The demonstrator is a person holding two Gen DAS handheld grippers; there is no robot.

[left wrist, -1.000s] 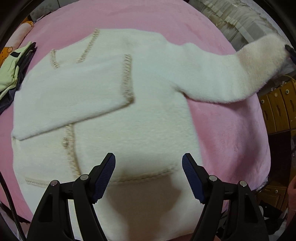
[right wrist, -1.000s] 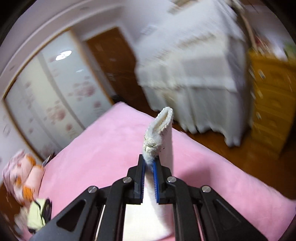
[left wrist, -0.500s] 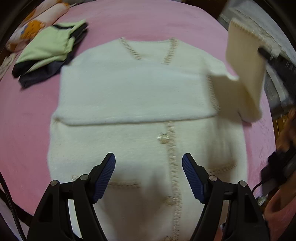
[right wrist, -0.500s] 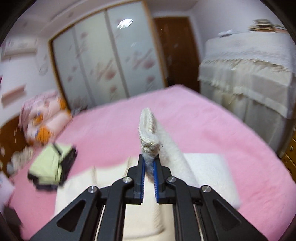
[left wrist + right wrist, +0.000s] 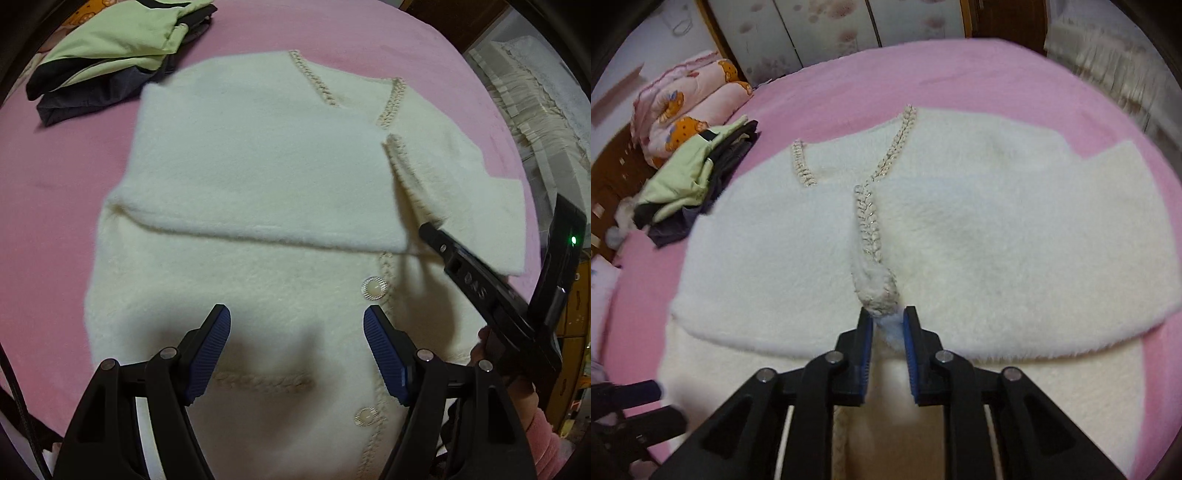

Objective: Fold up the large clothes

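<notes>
Fluffy cream-white cardigan with braided beige trim [image 5: 258, 177] lies flat on the pink fleece bedspread [image 5: 55, 184], both sleeves folded across the chest. Right gripper [image 5: 887, 325] sits at the trimmed cuff [image 5: 877, 295], jaws slightly parted, cuff end between the tips. Left gripper [image 5: 297, 332] hovers over the lower front, jaws wide apart, holding nothing. Folded green-and-dark clothes pile [image 5: 110, 48] lies beside the cardigan's shoulder.
</notes>
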